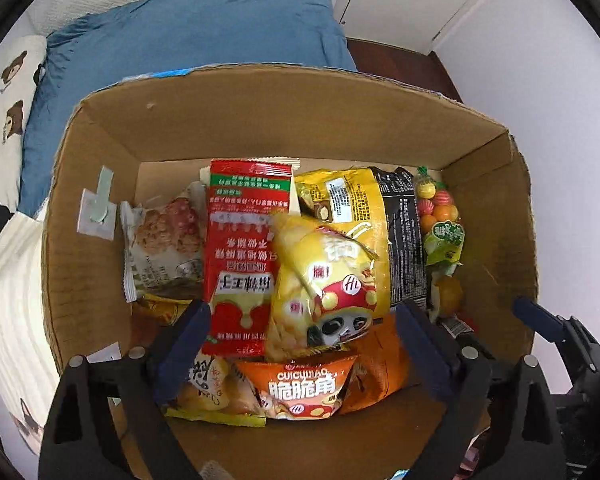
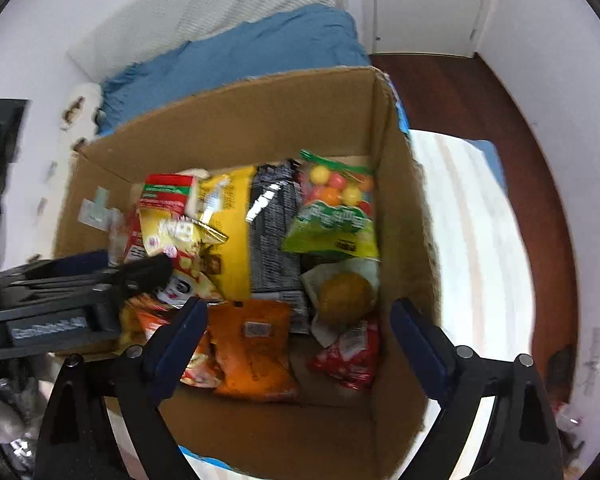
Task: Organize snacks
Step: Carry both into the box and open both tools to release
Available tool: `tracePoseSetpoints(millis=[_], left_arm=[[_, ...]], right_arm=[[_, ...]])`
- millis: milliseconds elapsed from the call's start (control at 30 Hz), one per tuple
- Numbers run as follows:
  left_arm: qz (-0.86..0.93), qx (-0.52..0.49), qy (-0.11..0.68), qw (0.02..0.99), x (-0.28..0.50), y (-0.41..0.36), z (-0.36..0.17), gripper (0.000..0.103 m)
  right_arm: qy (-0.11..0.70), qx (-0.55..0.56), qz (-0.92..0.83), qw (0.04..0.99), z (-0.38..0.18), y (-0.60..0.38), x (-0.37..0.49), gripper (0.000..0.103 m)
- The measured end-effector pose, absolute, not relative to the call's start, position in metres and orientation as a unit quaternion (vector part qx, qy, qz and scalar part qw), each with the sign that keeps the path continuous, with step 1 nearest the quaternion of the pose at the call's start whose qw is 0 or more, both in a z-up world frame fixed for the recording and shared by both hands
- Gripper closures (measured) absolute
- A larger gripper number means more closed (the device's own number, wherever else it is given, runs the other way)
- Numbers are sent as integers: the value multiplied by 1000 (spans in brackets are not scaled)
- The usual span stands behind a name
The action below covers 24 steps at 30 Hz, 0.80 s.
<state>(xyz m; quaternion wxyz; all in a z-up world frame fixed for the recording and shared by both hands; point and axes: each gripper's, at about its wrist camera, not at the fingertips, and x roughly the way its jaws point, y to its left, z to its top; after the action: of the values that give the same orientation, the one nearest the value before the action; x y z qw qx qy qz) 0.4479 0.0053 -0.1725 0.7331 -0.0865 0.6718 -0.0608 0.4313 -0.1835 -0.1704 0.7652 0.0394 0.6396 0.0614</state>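
Brown cardboard box (image 1: pixel 100 128), red sachet (image 1: pixel 240 256) with a green band, yellow packet (image 1: pixel 320 280) with a panda face, orange bag (image 1: pixel 304 388), yellow-and-black pouch (image 1: pixel 380 216), net of gumballs (image 2: pixel 336 188) — pink, yellow, orange — blue pillow (image 1: pixel 200 28), white bedding (image 1: pixel 4 92) printed with brown bears.

Open cardboard box (image 1: pixel 260 120) packed with snacks: red sachet (image 1: pixel 240 256) flat, yellow panda bag (image 1: pixel 320 280) tilted on top, gumball pack (image 1: pixel 440 216) along right wall.

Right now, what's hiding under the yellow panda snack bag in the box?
The yellow panda bag lies on a red packet, a yellow-and-black bag and an orange bag inside the cardboard box. Anything deeper is covered.
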Motion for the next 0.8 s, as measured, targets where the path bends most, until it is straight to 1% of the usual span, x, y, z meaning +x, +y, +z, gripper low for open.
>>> tracePoseSetpoints(millis=[300, 467, 667, 800], left_arm=[[-40, -93, 665, 740, 426, 25, -163, 9], [-35, -86, 660, 746, 412, 29, -153, 9], [-32, -89, 640, 762, 392, 33, -134, 9], [-25, -75, 610, 788, 368, 33, -110, 9]], right_arm=[[658, 19, 50, 751, -172, -173, 422, 3], [656, 19, 49, 753, -164, -172, 414, 3], [640, 23, 50, 766, -147, -171, 400, 3], [616, 19, 53, 786, -127, -168, 378, 3]])
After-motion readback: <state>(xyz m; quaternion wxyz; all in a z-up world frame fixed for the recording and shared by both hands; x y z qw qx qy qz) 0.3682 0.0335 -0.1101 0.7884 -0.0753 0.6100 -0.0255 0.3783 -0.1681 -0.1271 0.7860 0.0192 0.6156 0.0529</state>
